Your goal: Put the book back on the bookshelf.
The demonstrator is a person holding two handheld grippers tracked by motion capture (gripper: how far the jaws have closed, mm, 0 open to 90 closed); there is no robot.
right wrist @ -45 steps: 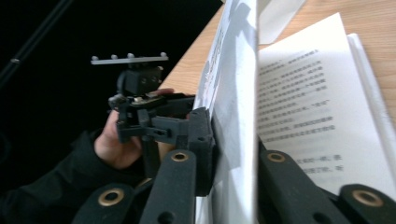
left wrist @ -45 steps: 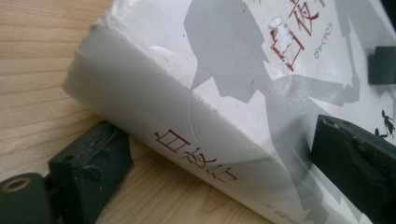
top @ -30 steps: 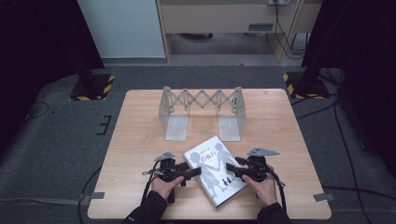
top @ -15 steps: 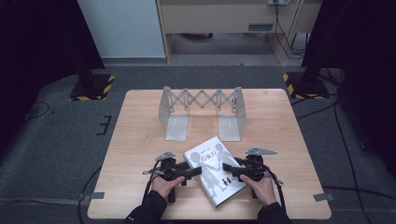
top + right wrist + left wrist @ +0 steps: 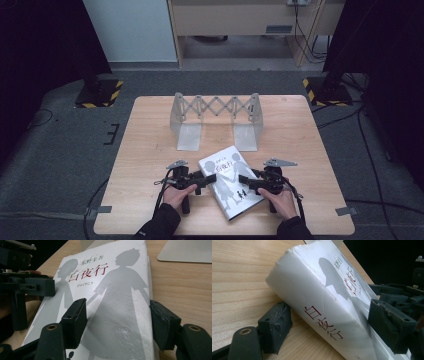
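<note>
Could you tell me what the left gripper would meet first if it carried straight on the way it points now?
The book. The left gripper points at its spine, which already lies between the open jaws, so it would probably run into the spine almost at once.

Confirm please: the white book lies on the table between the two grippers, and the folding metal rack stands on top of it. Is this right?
Not quite. The white book lies between the grippers, but the folding metal rack stands on the table behind it, apart from it, as the high view shows.
</note>
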